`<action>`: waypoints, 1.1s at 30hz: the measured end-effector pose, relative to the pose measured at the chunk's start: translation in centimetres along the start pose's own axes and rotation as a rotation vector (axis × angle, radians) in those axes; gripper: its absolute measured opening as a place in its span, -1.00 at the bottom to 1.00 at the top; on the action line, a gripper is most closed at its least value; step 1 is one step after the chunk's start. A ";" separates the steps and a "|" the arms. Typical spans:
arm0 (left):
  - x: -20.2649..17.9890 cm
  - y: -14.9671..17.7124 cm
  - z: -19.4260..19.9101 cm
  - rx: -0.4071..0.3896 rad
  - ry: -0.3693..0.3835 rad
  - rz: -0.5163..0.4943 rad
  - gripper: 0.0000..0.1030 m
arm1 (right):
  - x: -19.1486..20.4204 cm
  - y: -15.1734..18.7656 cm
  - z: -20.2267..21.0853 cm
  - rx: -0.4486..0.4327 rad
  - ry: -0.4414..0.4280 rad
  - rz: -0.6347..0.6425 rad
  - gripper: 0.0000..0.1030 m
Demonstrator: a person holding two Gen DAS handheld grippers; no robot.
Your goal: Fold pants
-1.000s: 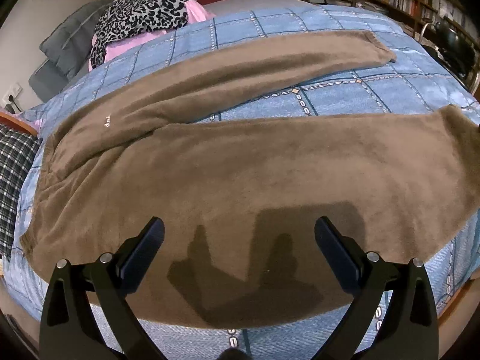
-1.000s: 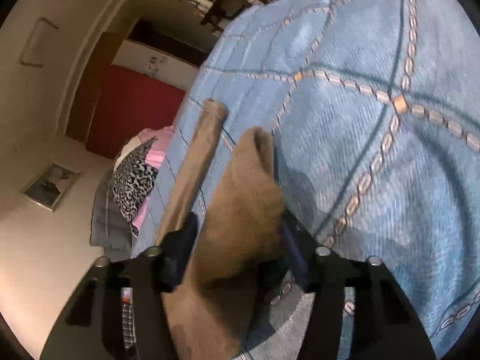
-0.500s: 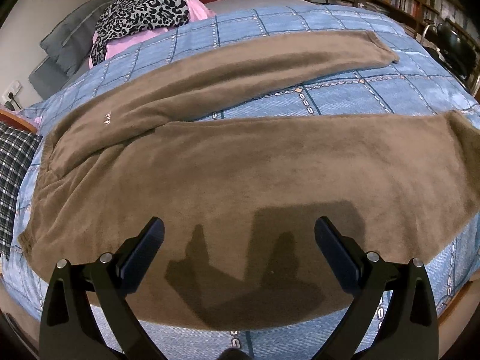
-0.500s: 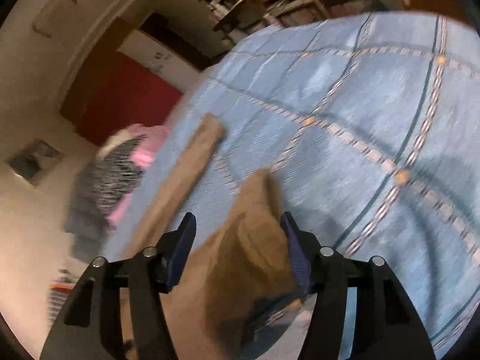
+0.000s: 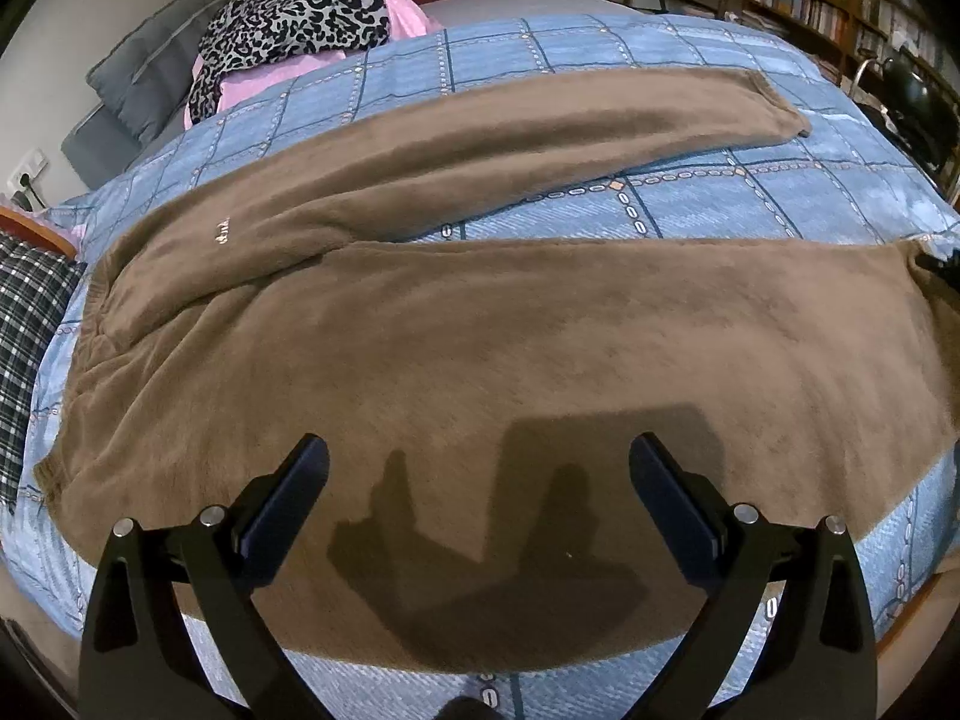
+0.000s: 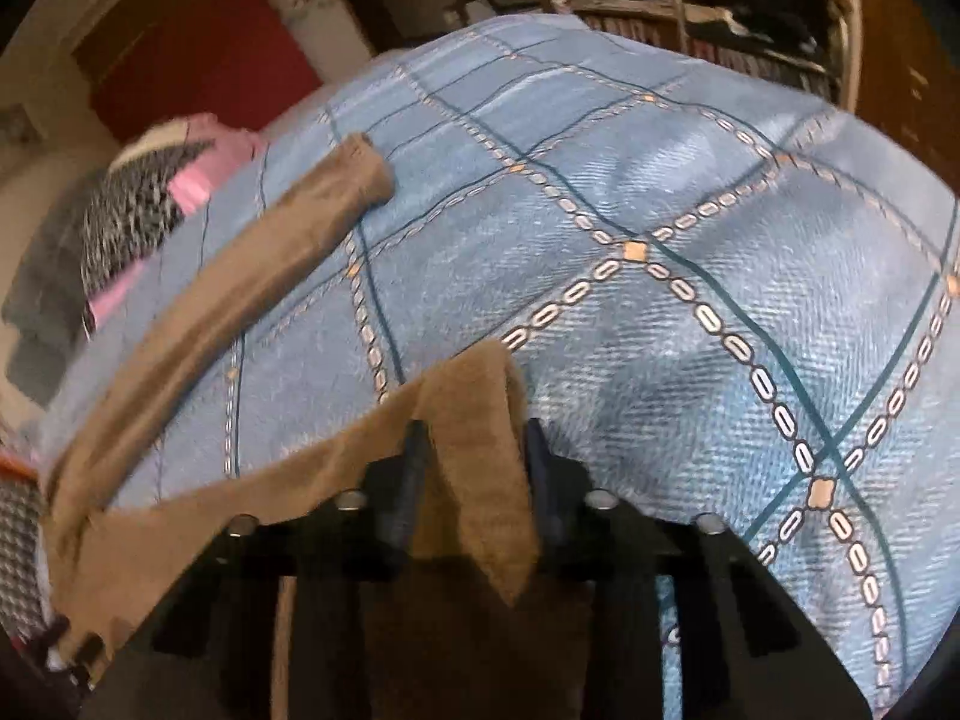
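Brown fleece pants (image 5: 480, 330) lay spread across our blue checked bedspread (image 5: 690, 204), legs apart.

Our right gripper (image 6: 474, 438) had just been closing and pinched the near leg's hem (image 6: 480, 420). Our left gripper (image 5: 480, 468) hovered above the same leg, fingers (image 5: 288, 492) spread wide, grasping nothing. A leopard-print cloth (image 5: 294, 18) lay near the pillows (image 5: 138, 84).

Left fingers (image 5: 288, 501) spread — right fingers (image 6: 414, 468) closing.
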State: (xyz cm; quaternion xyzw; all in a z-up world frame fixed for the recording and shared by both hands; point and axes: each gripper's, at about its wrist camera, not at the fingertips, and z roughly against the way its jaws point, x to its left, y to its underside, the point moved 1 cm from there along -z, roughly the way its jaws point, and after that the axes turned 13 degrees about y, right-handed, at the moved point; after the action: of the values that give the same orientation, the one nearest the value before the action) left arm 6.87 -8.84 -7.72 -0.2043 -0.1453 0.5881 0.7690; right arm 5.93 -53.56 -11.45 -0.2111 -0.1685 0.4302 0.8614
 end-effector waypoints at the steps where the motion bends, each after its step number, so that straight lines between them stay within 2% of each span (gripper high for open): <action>1: 0.1 -0.1 0.0 -0.002 0.000 0.002 0.96 | 0.3 0.2 0.6 -0.011 0.026 0.023 -0.56; 2: 0.3 -0.2 0.1 -0.007 0.000 0.006 0.96 | 0.6 0.3 1.3 -0.033 0.056 0.048 -0.57; 6: 0.9 -0.4 0.1 -0.015 0.005 0.014 0.96 | 3.2 0.7 5.4 -0.223 0.260 0.218 -0.58; 8: 1.1 -0.4 -0.1 -0.014 0.009 0.016 0.96 | 3.9 0.5 5.6 -0.248 0.312 0.262 -0.55; 9: 1.1 -0.4 -0.1 -0.012 0.010 0.018 0.96 | 4.1 0.5 5.0 -0.246 0.343 0.285 -0.49; 12: 1.6 -0.3 -0.2 -0.011 0.019 0.025 0.96 | 3.9 1.0 2.4 -0.227 0.449 0.344 -0.11; 15: 2.2 -0.3 -0.2 -0.010 0.020 0.031 0.96 | 2.9 1.2 1.7 -0.199 0.440 0.296 -0.05; 17: 2.5 -0.3 -0.5 -0.006 0.018 0.035 0.96 | 2.8 1.0 2.9 -0.223 0.431 0.263 -0.04; 21: 3.2 -0.4 -1.0 0.002 0.022 0.044 0.96 | 3.3 0.5 5.3 -0.299 0.410 0.191 0.10; 25: 4.1 -0.3 -1.4 0.006 0.017 0.054 0.96 | 3.4 -0.1 6.1 -0.307 0.377 0.138 0.17; 29: 5.3 -0.2 -2.2 0.014 0.003 0.070 0.96 | 5.4 1.7 6.0 -0.264 0.280 0.182 0.17; 33: 6.5 0.3 -3.3 0.037 -0.003 0.088 0.96 | 7.7 4.2 4.1 -0.208 0.249 0.274 0.17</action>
State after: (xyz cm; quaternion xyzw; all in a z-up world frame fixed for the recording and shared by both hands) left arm 9.93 -2.98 -10.86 -0.1951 -0.1265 0.6245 0.7457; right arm 5.66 -44.13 -9.26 -0.3713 -0.0739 0.4942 0.7826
